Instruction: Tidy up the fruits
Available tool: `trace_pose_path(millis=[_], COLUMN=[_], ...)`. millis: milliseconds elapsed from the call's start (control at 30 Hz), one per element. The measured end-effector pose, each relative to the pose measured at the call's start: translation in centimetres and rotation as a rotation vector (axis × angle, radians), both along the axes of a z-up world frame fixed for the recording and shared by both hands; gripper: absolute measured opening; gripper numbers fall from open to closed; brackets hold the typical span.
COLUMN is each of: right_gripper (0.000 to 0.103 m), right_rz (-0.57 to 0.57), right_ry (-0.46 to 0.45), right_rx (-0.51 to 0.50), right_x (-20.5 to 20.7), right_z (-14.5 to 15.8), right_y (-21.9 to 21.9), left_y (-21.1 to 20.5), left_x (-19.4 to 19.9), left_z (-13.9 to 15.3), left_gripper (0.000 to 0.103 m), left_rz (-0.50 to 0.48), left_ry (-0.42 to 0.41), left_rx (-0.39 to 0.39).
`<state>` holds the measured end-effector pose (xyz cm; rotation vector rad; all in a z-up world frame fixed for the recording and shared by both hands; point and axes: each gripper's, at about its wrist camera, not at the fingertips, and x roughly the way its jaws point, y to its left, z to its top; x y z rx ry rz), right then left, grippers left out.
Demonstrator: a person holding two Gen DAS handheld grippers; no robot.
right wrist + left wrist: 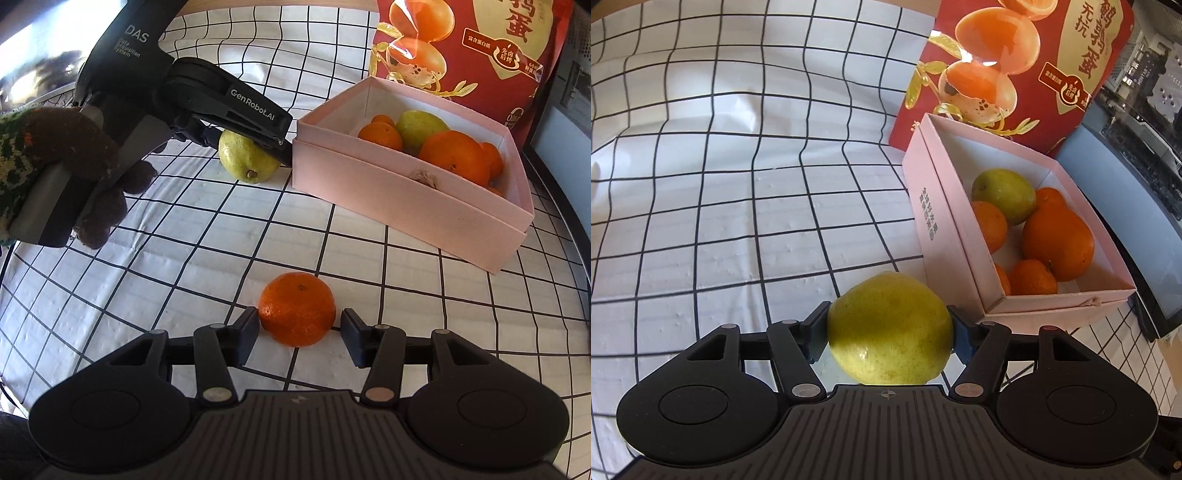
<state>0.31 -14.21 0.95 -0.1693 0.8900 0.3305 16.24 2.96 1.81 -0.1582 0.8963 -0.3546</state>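
**A:** Left wrist view first: what has the left gripper [889, 328] got?

**B:** A yellow-green pear [890, 328], pinched between the jaws, one pad on each flank. From the right wrist view it sits just beside the left end of the pink box [406, 195], low over the checked cloth [184, 229]; whether it touches the cloth I cannot tell.

**A:** Which way does the pear point?

**B:** In the right wrist view its blossom end faces the camera and slightly down, so its long axis runs roughly level, toward the right gripper, crosswise to the jaws.

**A:** And further right?

**B:** The box already holds a second pear [1004, 195], one large orange [1058, 243] and several small mandarins around them. Behind it stands a red snack bag [1015, 66].

**A:** The right gripper [298, 330]?

**B:** Jaws wide, straddling a loose mandarin [297, 308] on the surface. The left pad looks to touch it; the right pad stands clear. Its stem scar faces up.

**A:** So how far along?

**B:** Mostly done, I judge. Two fruits remain outside: the held pear and this mandarin.
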Motion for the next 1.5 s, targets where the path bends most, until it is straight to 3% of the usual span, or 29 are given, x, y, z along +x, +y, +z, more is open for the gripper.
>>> trace_pose_path(millis=[67,267,467,600,833,1000,1200,1400,1500], right_gripper=[0.043,0.041,0.041,0.041,0.041,0.041,0.041,0.041,0.041], right_rz=[0.003,-0.026,-0.065,-0.089,-0.131,-0.145,-0.196,-0.208,-0.202], right_ry=[0.000,0.007,-0.001,-0.014,-0.223,-0.340,-0.354,-0.294,-0.265], right_rx=[0.000,0.019,0.022,0.041,0.084,0.113,0.100,0.084,0.076], right_x=[0.0,0.1,0.2,0.5,3.8,8.1,12.3,13.6,14.0], right_z=[0.0,0.2,0.6,1.7,9.6,15.6,17.4,14.9,13.8], right_y=[0.0,-0.9,-2.1,-3.6,-6.7,-8.9,-10.9,-11.9,-12.0], left_y=[0.0,0.8,1.2,1.0,-1.4,-5.4,-9.0,-10.9,-11.4], left_x=[-0.7,-4.9,-9.4,-10.6,-7.1,-2.6,2.2,4.3,4.4], left_z=[0.1,0.2,0.6,2.9,11.5,14.6,11.3,5.9,4.7], left_gripper=[0.070,0.070,0.070,0.070,0.070,0.070,0.070,0.070,0.071], left_rz=[0.014,-0.003,-0.025,-0.025,-0.082,-0.142,-0.162,-0.186,-0.199], left_ry=[-0.005,-0.010,0.013,-0.022,-0.227,-0.290,-0.186,-0.059,-0.047], left_rx=[0.010,0.041,-0.003,-0.074,-0.177,-0.156,-0.073,0.036,0.086])
